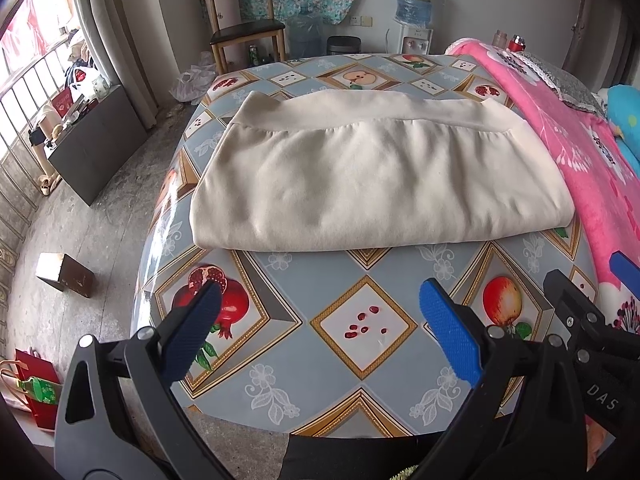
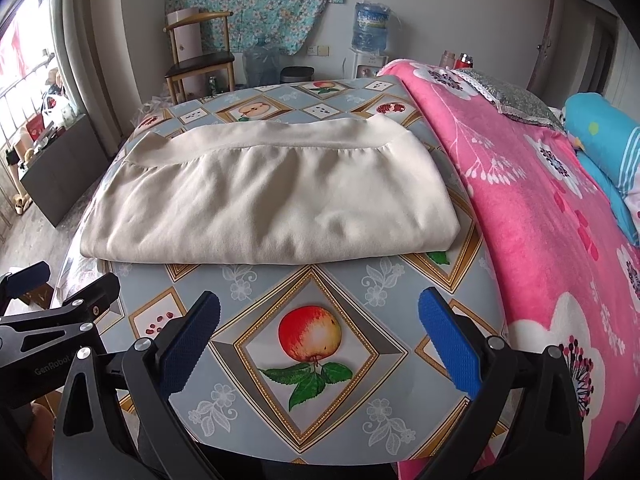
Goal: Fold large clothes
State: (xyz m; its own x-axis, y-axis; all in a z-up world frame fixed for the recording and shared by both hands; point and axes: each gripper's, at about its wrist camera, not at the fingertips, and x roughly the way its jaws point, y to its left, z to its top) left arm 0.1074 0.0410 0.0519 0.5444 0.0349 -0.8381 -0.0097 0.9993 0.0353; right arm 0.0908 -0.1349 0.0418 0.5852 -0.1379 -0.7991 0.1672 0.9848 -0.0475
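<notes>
A cream garment (image 1: 368, 176) lies folded into a flat rectangle on the fruit-patterned table (image 1: 360, 320), its ribbed band at the far edge. It also shows in the right wrist view (image 2: 272, 196). My left gripper (image 1: 320, 332) is open and empty, held over the table's near edge, short of the garment. My right gripper (image 2: 320, 336) is open and empty, beside it to the right, also short of the garment. Each gripper shows at the edge of the other's view: the right one (image 1: 592, 304), the left one (image 2: 60, 292).
A pink flowered blanket (image 2: 540, 220) covers the right side, with a silver pad (image 2: 516, 100) and blue pillow (image 2: 604, 136) on it. A chair (image 1: 244, 32), water bottles (image 1: 414, 0) and a dispenser stand at the back wall. A dark cabinet (image 1: 96, 140) and boxes sit on the floor left.
</notes>
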